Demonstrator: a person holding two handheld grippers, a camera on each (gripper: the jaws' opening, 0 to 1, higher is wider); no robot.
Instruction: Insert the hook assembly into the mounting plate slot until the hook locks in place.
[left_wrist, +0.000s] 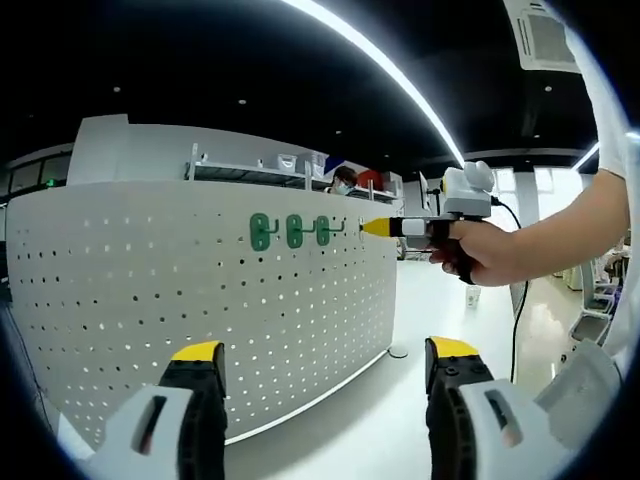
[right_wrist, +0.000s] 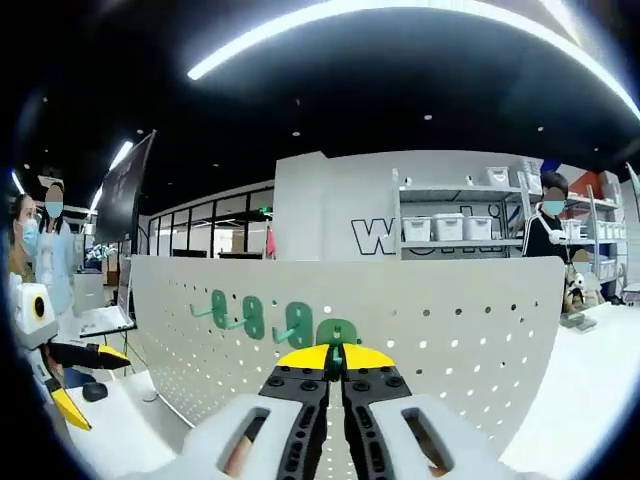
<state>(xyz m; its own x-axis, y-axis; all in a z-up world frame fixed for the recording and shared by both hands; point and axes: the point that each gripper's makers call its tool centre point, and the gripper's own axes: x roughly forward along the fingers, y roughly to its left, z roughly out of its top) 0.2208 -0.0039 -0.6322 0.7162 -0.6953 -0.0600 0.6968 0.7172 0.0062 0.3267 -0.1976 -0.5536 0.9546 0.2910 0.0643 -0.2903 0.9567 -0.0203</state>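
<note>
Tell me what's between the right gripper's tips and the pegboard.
The green hook, pinched in the right gripper and pressed at the pegboard, in the right gripper view.

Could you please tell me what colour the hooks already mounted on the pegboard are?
Green. The hooks on the white pegboard show best in the left gripper view.

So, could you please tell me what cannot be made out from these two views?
- Right gripper view: the green hook sits between the right gripper's closed yellow tips, which hide most of it and whether it has entered the pegboard.
- Left gripper view: that hook at the right gripper is too small to read.
- Left gripper: jaws apart, their bases cut off by the bottom edge.
</note>
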